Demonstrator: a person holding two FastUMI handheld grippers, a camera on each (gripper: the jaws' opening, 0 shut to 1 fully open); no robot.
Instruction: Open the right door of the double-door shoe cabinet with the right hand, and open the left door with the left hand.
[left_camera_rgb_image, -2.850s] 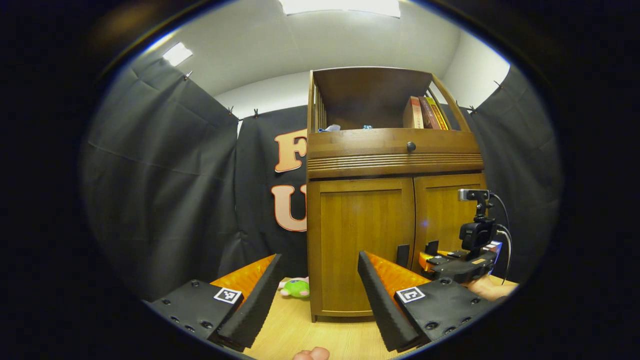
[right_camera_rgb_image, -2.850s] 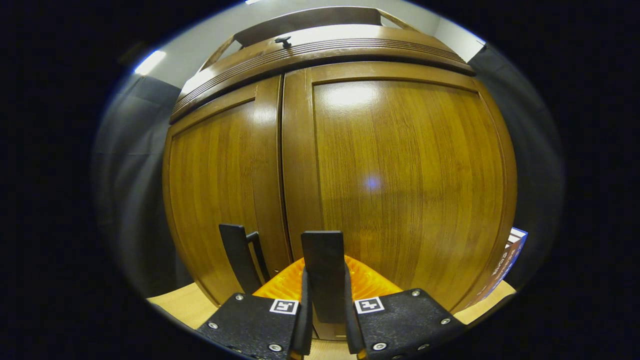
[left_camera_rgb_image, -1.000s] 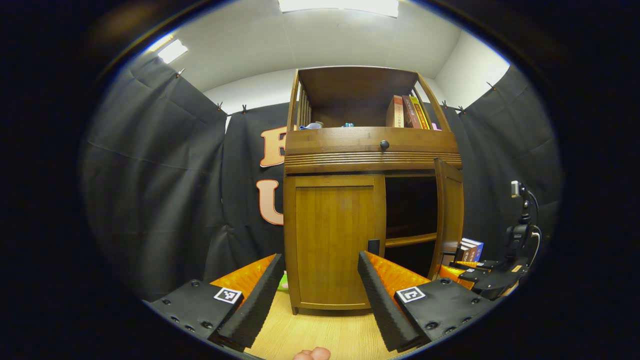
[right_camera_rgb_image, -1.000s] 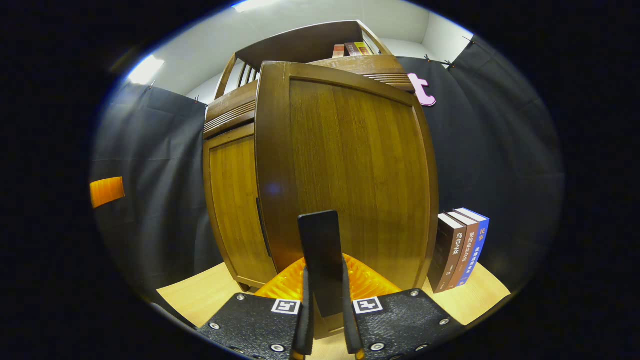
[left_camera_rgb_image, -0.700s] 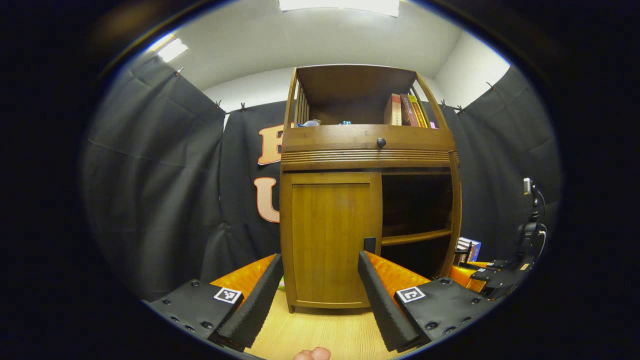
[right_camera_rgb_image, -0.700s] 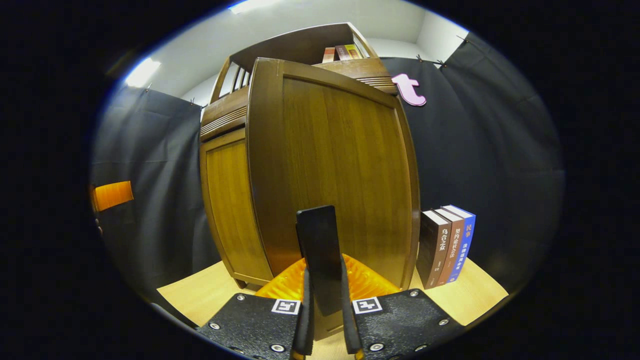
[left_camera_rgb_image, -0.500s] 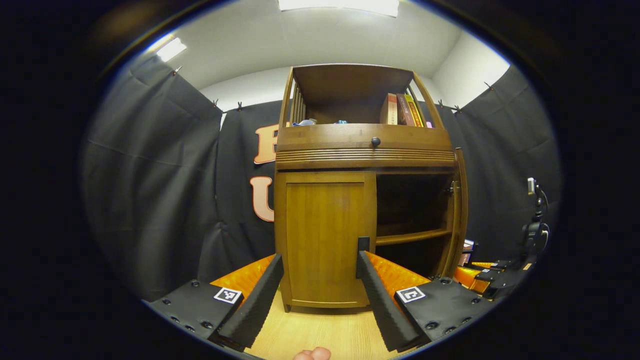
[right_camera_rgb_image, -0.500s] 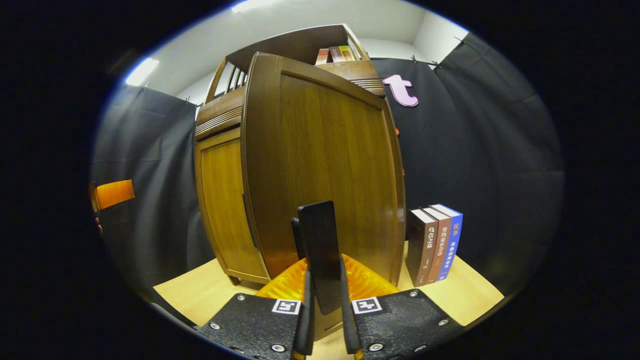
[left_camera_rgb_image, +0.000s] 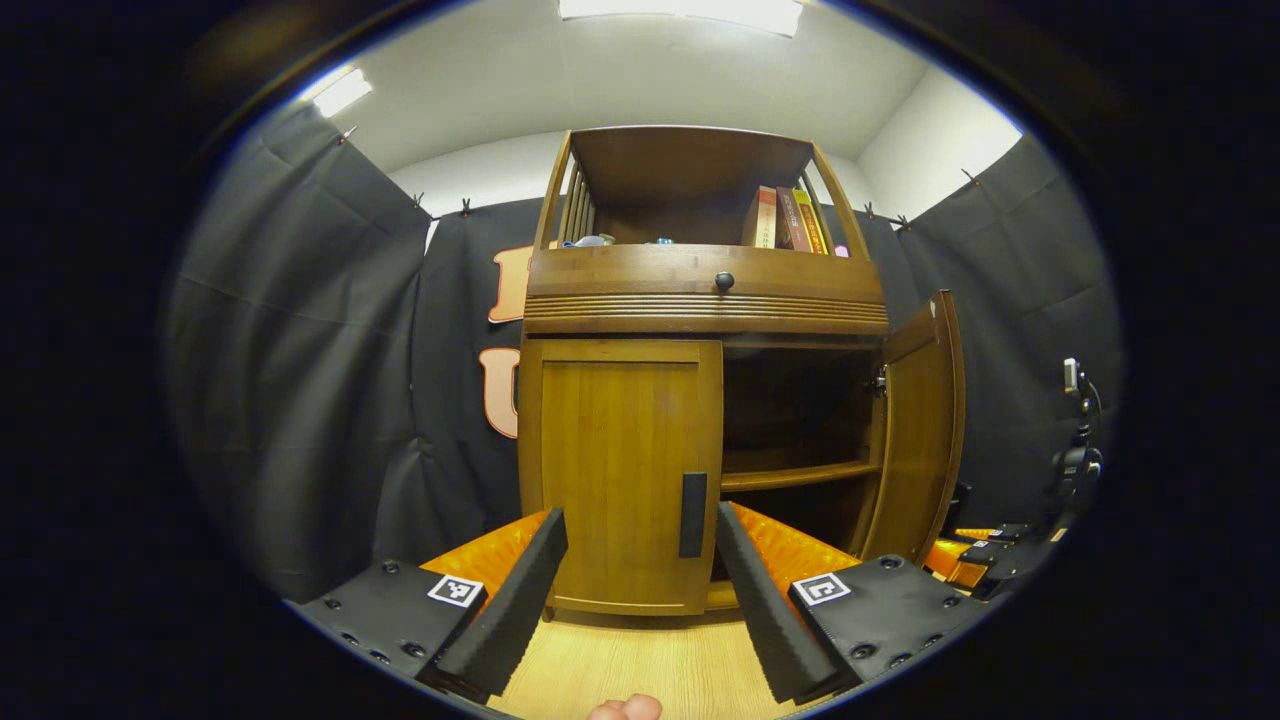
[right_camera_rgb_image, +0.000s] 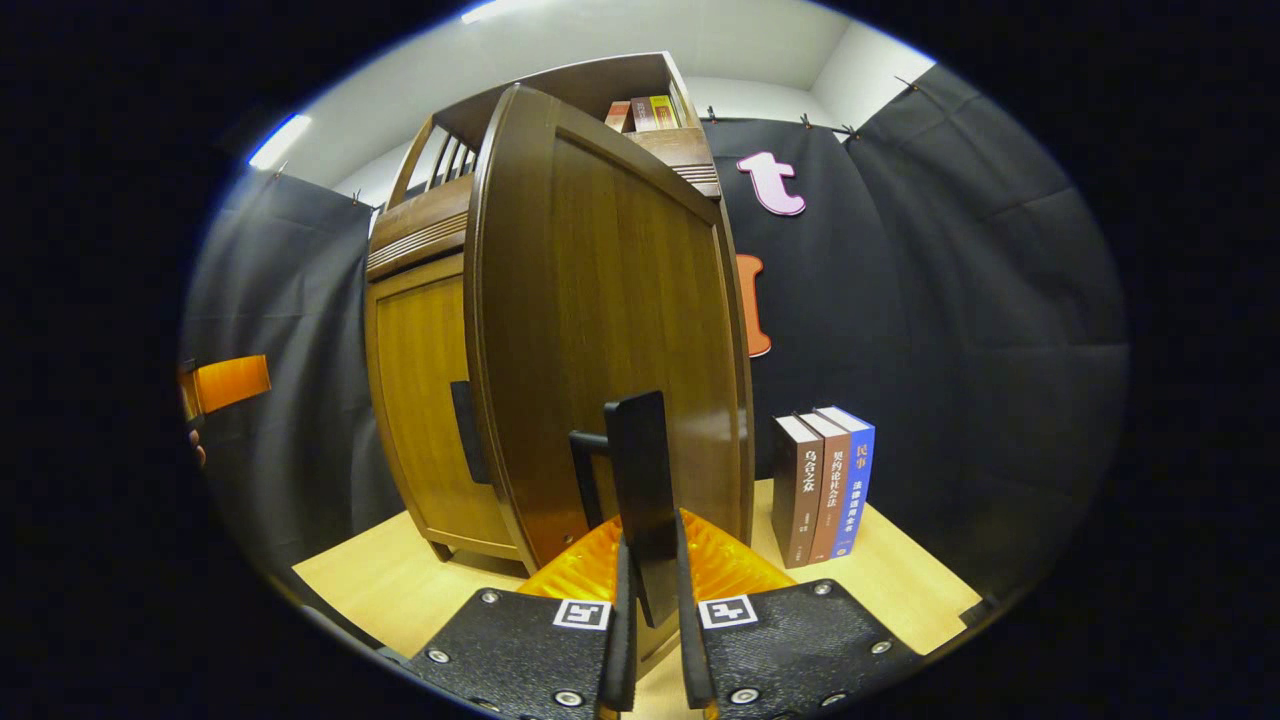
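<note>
We see the tall brown wooden shoe cabinet (left_camera_rgb_image: 700, 300) standing on the pale wood floor (left_camera_rgb_image: 640, 670). Our right gripper (right_camera_rgb_image: 650, 600) is pinched shut on the flat black handle (right_camera_rgb_image: 640, 490) of the right brown door (right_camera_rgb_image: 610, 330), which stands swung wide open. Our left gripper (left_camera_rgb_image: 635, 570) has its jaws spread wide apart and holds nothing. The left brown door (left_camera_rgb_image: 620, 470) is shut, right in front of it. We think that door is hard and stiff and swings easily on its side, so we should pinch its small black handle (left_camera_rgb_image: 693, 515) by the inner edge. Three standing books (right_camera_rgb_image: 825, 480) sit just beside the open door and could get bumped
</note>
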